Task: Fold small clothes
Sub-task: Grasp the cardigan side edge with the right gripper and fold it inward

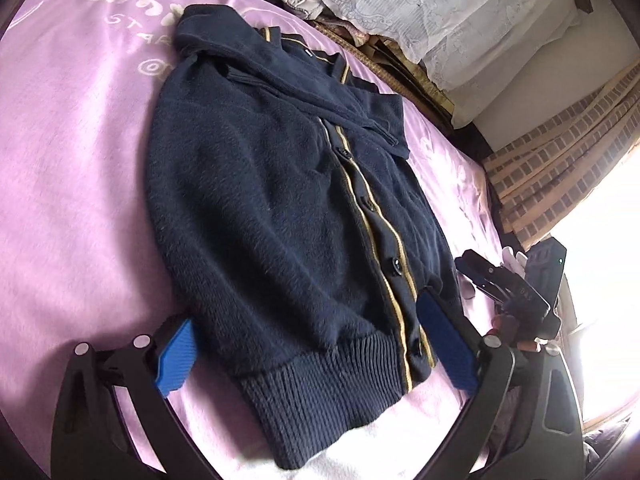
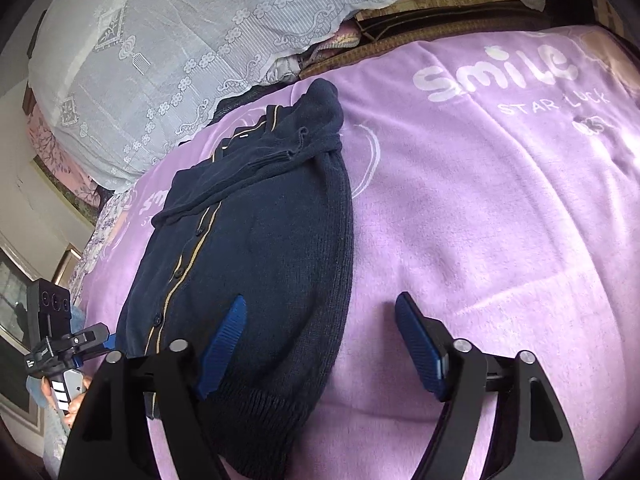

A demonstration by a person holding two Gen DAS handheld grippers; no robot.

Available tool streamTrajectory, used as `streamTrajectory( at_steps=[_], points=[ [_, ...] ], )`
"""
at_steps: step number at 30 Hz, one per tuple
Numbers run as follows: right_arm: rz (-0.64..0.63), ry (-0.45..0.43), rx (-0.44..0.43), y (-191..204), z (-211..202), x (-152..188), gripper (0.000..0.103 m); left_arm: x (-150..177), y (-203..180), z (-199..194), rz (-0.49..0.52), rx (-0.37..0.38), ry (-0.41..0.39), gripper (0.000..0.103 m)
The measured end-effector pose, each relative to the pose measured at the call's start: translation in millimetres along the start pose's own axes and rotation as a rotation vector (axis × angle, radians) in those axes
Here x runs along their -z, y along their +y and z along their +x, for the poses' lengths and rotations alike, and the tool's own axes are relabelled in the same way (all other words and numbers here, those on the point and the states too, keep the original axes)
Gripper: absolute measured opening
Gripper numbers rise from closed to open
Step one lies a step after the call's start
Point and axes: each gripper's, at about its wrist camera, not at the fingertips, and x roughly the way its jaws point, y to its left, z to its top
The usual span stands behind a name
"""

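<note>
A small navy knit cardigan (image 1: 280,216) with gold trim and dark buttons lies on a lilac blanket (image 1: 72,168), sleeves folded across its chest. It also shows in the right wrist view (image 2: 256,240). My left gripper (image 1: 312,344) is open, its blue pads either side of the ribbed hem. My right gripper (image 2: 320,344) is open over the cardigan's right edge, one pad over the knit, the other over the blanket. The right gripper also shows in the left wrist view (image 1: 516,292), beside the hem.
The blanket (image 2: 500,220) bears white "smile" lettering. A white lace cover (image 2: 180,40) lies at the bed's head. Brick-patterned curtains (image 1: 560,168) and a bright window stand at the bedside.
</note>
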Motion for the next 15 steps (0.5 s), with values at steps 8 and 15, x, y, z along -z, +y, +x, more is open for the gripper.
streamTrajectory(
  at_steps=[8,15],
  points=[
    [0.149,0.076,-0.165,-17,39,-32,0.051,-23,8,14,-0.035,0.042,-0.004,0.089],
    [0.13,0.127,-0.219,-8,40,-16,0.044,-11,14,10,-0.065,0.106,0.022,0.079]
  ],
)
